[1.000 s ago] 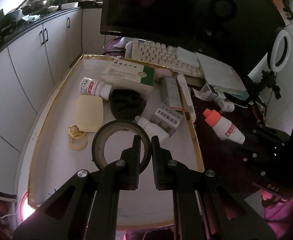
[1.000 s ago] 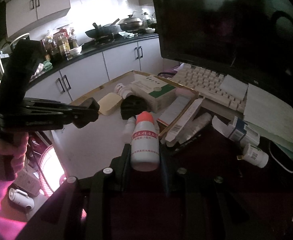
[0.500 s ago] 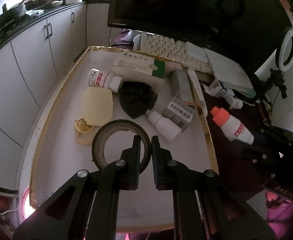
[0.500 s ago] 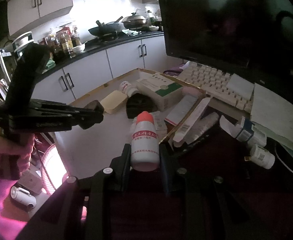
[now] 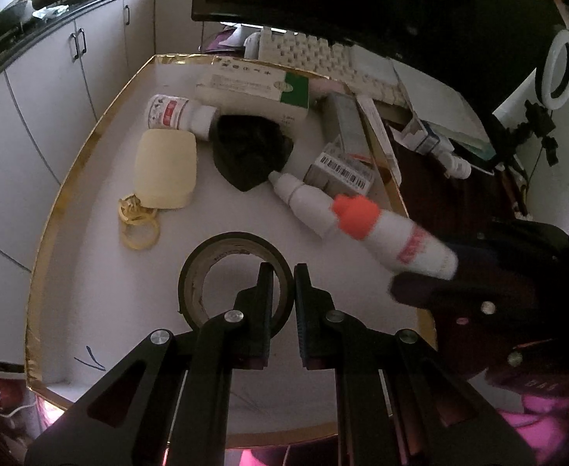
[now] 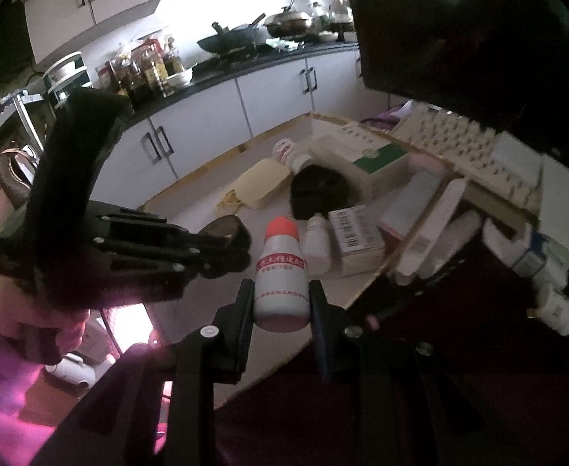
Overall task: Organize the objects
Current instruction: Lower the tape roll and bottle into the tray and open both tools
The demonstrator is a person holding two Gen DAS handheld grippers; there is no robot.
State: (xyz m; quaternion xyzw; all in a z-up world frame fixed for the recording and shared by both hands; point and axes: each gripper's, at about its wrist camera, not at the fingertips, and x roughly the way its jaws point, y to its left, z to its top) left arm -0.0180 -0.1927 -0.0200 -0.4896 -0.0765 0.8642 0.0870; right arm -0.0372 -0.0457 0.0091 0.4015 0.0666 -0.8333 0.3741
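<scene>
A white tray with a gold rim (image 5: 70,178) holds several medicine items. My left gripper (image 5: 283,272) is shut on the wall of a black tape roll (image 5: 206,256), one finger inside the ring and one outside, low over the tray's near floor. My right gripper (image 6: 281,284) is shut on a white bottle with an orange cap (image 6: 280,268), cap pointing forward. In the left wrist view that bottle (image 5: 401,240) hangs over the tray's right side. In the right wrist view the left gripper (image 6: 241,250) and the tape roll (image 6: 226,225) sit just left of the bottle.
In the tray lie a green-and-white box (image 5: 253,87), a red-labelled bottle (image 5: 175,112), a black cloth (image 5: 249,147), a pale yellow block (image 5: 166,169), rubber bands (image 5: 136,221), a small white bottle (image 5: 303,198) and a barcoded box (image 5: 342,169). A keyboard (image 5: 311,54) and monitor stand behind.
The right gripper has carried the orange-capped bottle from beside the tray to over its right side. The left gripper has sunk slightly with the tape roll.
</scene>
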